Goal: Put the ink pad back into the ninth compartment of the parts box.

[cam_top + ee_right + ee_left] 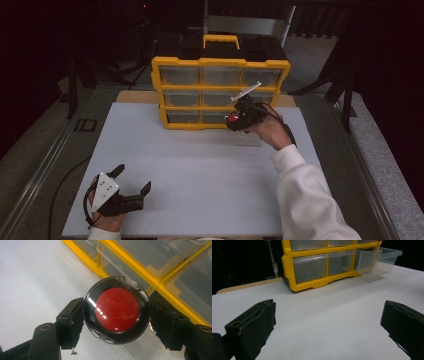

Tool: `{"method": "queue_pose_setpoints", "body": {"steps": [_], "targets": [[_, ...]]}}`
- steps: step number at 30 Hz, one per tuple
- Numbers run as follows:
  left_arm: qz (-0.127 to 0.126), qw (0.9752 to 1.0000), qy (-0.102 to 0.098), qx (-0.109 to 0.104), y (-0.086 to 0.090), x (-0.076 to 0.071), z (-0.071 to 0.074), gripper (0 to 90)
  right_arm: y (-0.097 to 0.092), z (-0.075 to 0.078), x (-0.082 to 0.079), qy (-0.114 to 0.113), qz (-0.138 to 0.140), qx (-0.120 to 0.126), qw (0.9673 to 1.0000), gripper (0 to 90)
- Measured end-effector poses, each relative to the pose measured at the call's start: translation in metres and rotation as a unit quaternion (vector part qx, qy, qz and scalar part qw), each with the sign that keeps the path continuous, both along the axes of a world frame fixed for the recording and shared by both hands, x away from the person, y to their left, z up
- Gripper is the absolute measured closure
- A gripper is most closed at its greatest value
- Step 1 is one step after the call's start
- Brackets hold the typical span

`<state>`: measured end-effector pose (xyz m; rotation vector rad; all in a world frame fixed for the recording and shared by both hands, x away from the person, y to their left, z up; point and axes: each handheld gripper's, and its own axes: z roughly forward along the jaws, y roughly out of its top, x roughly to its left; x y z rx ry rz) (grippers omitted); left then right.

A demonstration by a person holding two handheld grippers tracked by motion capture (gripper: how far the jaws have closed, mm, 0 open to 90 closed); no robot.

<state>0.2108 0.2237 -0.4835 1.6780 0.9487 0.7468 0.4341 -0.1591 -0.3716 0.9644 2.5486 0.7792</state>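
A round black disc with a red centre (117,310) sits between the jaws of my right gripper (116,320), whose pads press on its two sides. In the high view that right gripper (239,120) hovers with the red disc (233,119) just in front of the yellow drawer cabinet (220,92), above a clear drawer (247,137) pulled out at the bottom right. The same pulled-out drawer (378,261) appears at the cabinet's (287,262) right end in the left gripper view. My left gripper (134,181) rests open near the table's front left, nothing between its jaws.
The white board (200,170) covers the table top, with bare room between the two grippers. The cabinet has several clear drawers and a yellow handle (220,40) on top. Dark stands and cables lie behind and beside the table.
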Motion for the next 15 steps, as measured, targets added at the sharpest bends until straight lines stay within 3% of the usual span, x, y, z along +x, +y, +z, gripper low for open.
{"method": "queue_pose_setpoints", "body": {"steps": [15], "targets": [[0.0,1.0,0.0,0.0,0.0001,-0.0001,0.0001,0.0,-0.0085,0.0018,0.0072,0.004,-0.016,-0.01,0.9998,29.3]]}}
